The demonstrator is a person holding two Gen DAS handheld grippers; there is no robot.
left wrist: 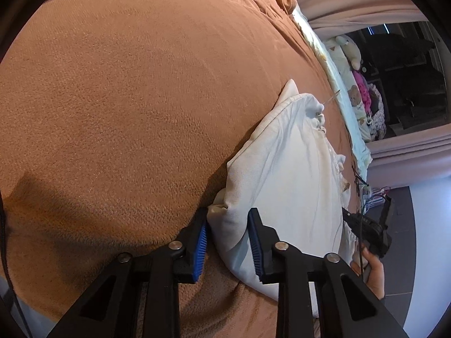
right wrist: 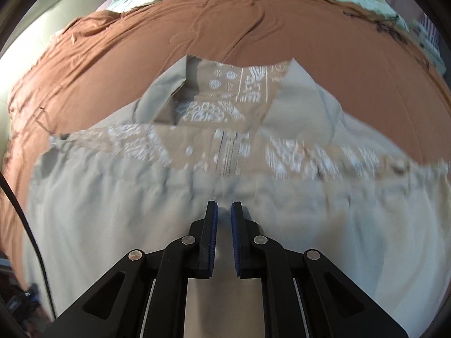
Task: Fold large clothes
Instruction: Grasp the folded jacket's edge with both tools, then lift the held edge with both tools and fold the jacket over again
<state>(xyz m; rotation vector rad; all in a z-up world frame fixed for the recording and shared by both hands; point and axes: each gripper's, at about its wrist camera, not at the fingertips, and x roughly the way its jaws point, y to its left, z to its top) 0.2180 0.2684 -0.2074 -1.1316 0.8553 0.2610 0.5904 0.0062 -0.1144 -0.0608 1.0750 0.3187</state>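
Both grippers – left (left wrist: pixel 227 243) and right (right wrist: pixel 224 240) – are black. Blue ribbed pads (right wrist: pixel 236 242) line the fingers. Round silver screws (right wrist: pixel 188 240) sit on the joints.

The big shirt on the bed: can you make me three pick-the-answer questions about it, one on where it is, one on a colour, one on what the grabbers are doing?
1. Where does the pale garment lie?
A. on the brown blanket
B. on the floor
C. on a chair

2. What colour is the pattern near its collar?
A. red
B. white
C. green

3. What is the left gripper doing?
A. standing wide open above the bare blanket
B. holding a toy
C. closed on a bunch of the garment's cloth

Answers:
1 A: the brown blanket shows all around it.
2 B: white shapes stand on tan cloth below the collar.
3 C: a thick fold of cloth sits squeezed between its blue pads. The right gripper is nearly closed over the cloth too.
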